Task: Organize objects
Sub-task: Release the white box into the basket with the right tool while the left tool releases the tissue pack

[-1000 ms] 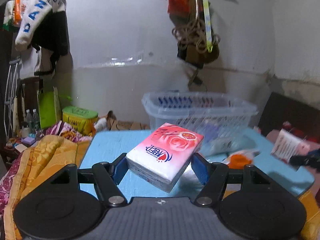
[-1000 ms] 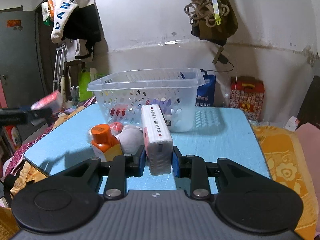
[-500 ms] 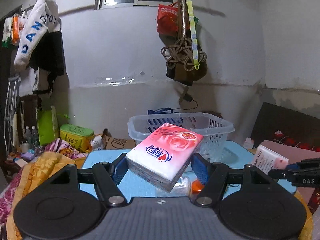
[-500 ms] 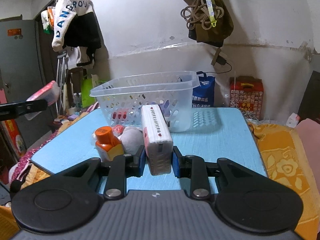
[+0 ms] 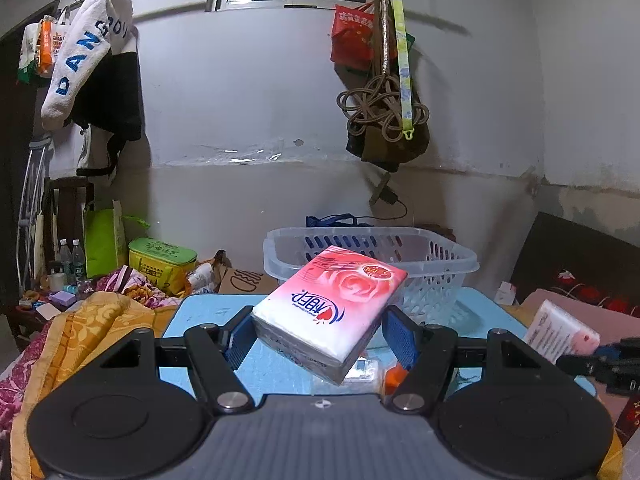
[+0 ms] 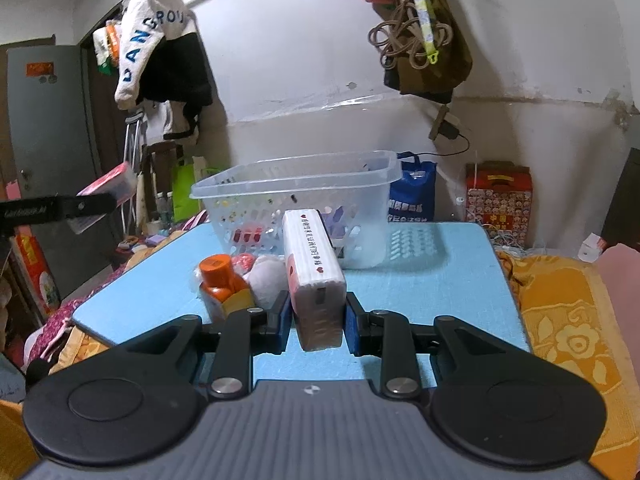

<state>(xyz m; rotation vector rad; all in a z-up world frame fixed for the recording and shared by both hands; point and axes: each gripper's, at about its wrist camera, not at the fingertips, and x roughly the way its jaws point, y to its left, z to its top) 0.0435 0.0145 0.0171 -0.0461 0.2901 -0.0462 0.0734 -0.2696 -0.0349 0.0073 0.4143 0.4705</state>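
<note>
My left gripper point(image 5: 320, 332) is shut on a pink rose-print tissue pack point(image 5: 332, 304), held tilted above the blue table point(image 5: 208, 312), short of the clear plastic basket point(image 5: 448, 264). My right gripper point(image 6: 316, 316) is shut on a white tissue pack point(image 6: 312, 264), held edge-up above the table point(image 6: 440, 280), in front of the basket point(image 6: 360, 184). An orange-capped bottle point(image 6: 220, 280) and a grey soft item point(image 6: 266, 276) lie left of it. The right gripper with its pack point(image 5: 560, 330) shows in the left wrist view; the left gripper's pack point(image 6: 116, 188) shows in the right wrist view.
The basket holds several small items. Orange blankets point(image 6: 568, 320) lie around the table. Bags and a rope point(image 5: 384, 112) hang on the wall behind. A green box point(image 5: 160, 256), water bottles point(image 5: 72, 260) and clutter stand at the far left.
The left gripper has risen and pulled back with its pack, so the basket now looks lower and farther. The right gripper has lifted slightly with its pack.
</note>
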